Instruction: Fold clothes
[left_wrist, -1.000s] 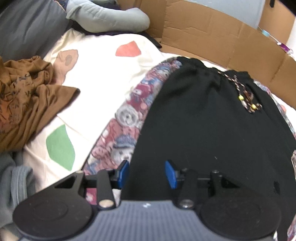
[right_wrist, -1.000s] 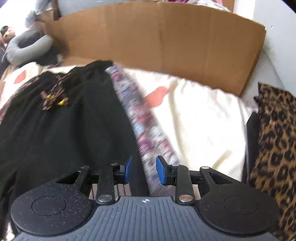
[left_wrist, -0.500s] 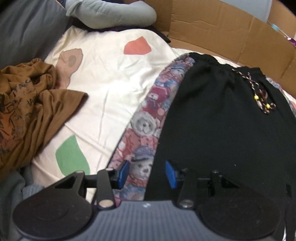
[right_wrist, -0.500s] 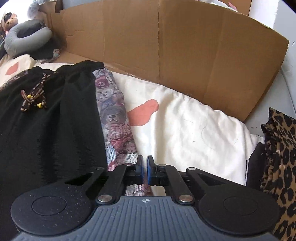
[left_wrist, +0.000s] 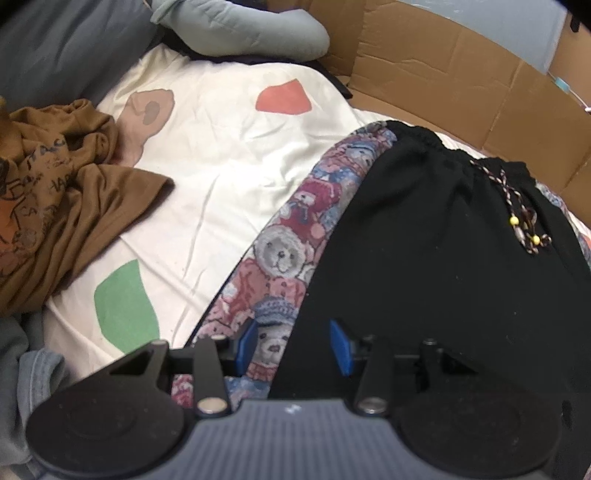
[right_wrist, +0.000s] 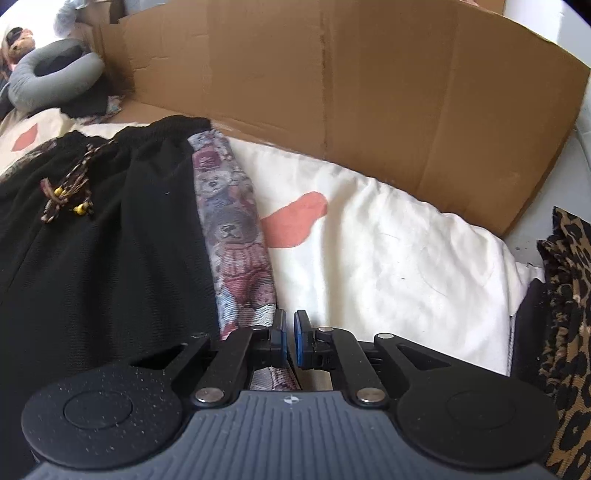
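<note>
A black garment (left_wrist: 443, 258) with bear-print side strips (left_wrist: 284, 258) lies flat on a cream duvet (left_wrist: 221, 147), its beaded drawstring (left_wrist: 517, 214) near the waistband. My left gripper (left_wrist: 292, 345) is open and straddles the seam between the bear strip and the black cloth at the garment's left edge. In the right wrist view the same black garment (right_wrist: 110, 240) shows its right bear-print strip (right_wrist: 232, 240). My right gripper (right_wrist: 290, 339) is shut on that strip's lower edge; the cloth runs under the fingers.
A crumpled brown shirt (left_wrist: 55, 203) lies left on the duvet, grey cloth (left_wrist: 29, 369) below it. Cardboard walls (right_wrist: 332, 92) stand behind the bed. A leopard-print cloth (right_wrist: 565, 295) sits at far right. A grey neck pillow (left_wrist: 240, 29) lies at the back.
My right gripper went from open to shut on the bear-print edge and moved closer to the cardboard. The left gripper stayed open and shifted left onto the bear strip.
</note>
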